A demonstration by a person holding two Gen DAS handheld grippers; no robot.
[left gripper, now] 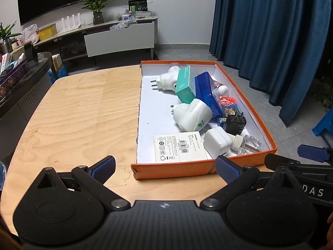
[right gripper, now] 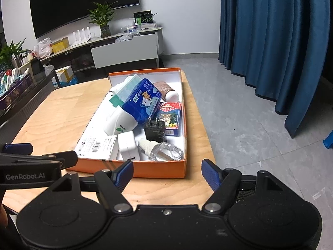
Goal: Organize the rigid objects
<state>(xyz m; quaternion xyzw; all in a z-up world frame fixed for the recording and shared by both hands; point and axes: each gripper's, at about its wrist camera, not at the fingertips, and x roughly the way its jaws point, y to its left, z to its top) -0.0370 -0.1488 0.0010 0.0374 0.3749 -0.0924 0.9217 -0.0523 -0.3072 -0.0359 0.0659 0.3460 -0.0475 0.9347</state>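
An orange box lid (left gripper: pixel 172 169) (right gripper: pixel 160 167) with a white inside sits on the right part of the wooden table (left gripper: pixel 79 112). It holds several objects: white plug devices (left gripper: pixel 192 114), a green box (left gripper: pixel 185 83), a blue packet (right gripper: pixel 142 103), a black adapter (right gripper: pixel 155 131), a white charger (right gripper: pixel 127 144), a clear bottle (right gripper: pixel 164 151), a flat white box (left gripper: pixel 179 148) and card packs (right gripper: pixel 169 117). My left gripper (left gripper: pixel 165 167) is open and empty in front of the box's near wall. My right gripper (right gripper: pixel 167 171) is open and empty at the box's near right corner.
A TV cabinet (left gripper: pixel 116 35) with a plant (left gripper: pixel 96 4) and boxes stands at the far wall. A dark side table (left gripper: pixel 25 77) with clutter stands left. Blue curtains (left gripper: pixel 270 31) hang right. The table's right edge drops to grey floor (right gripper: pixel 249 125).
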